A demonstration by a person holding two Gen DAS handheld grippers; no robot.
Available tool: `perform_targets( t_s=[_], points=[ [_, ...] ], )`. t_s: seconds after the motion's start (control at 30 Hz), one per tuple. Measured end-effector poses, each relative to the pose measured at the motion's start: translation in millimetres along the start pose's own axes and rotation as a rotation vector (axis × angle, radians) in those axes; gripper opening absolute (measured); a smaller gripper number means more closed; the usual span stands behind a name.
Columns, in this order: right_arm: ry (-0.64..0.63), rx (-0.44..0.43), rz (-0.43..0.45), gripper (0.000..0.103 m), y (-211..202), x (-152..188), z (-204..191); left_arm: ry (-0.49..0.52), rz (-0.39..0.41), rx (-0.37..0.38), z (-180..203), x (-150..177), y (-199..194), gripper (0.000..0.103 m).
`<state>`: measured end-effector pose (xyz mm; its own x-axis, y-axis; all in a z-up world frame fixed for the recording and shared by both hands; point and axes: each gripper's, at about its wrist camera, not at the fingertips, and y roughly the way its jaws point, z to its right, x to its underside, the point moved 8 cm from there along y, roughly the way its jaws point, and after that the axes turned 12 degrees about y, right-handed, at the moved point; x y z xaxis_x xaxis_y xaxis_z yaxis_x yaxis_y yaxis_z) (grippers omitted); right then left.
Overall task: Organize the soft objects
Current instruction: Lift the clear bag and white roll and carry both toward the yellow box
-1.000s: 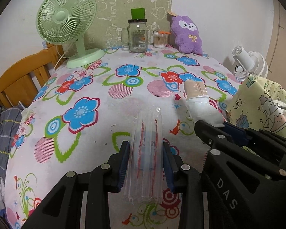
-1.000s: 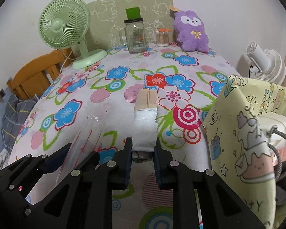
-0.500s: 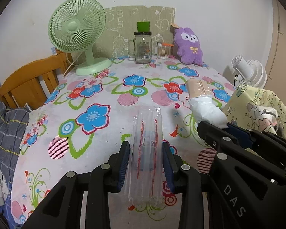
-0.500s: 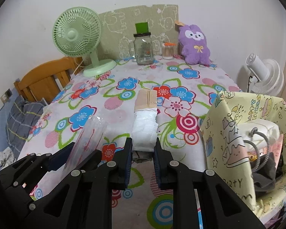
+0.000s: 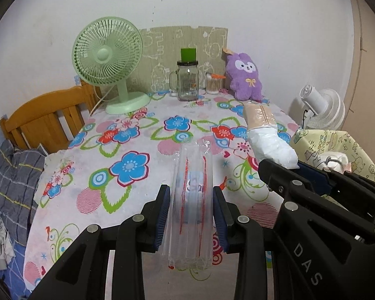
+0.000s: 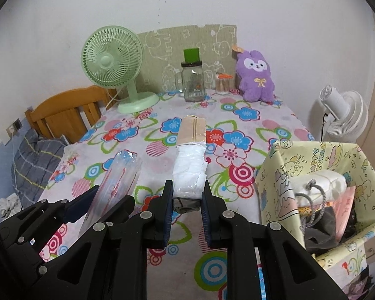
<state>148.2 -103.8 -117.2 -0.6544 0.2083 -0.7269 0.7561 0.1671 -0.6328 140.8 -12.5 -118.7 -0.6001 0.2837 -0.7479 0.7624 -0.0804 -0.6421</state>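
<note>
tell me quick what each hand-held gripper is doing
Left hand-held gripper: closed on the clear plastic pack.
Right hand-held gripper: closed on the white wrapped bundle.

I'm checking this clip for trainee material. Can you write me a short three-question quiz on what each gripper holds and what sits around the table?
1. True or false: the left gripper is shut on a clear plastic pack with red lines.
2. What is clamped in the right gripper?
A. the purple plush toy
B. a white and tan wrapped bundle
C. the glass jar
3. Fill in: at the table's right edge stands an open yellow ______ with items inside.

Key
1. True; the pack sits between both pads.
2. B; plush and jar stand at the table's far end by the green fan.
3. Bag, printed with cartoons.
</note>
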Motion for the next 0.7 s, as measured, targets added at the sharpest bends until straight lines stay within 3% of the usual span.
perform_targets(
  t_s=[0.7],
  points=[
    [-0.002,-0.036,0.064,0.023,-43,-30,3,0.021,0.077,-0.038,12,-34,-39,0.034]
  ],
)
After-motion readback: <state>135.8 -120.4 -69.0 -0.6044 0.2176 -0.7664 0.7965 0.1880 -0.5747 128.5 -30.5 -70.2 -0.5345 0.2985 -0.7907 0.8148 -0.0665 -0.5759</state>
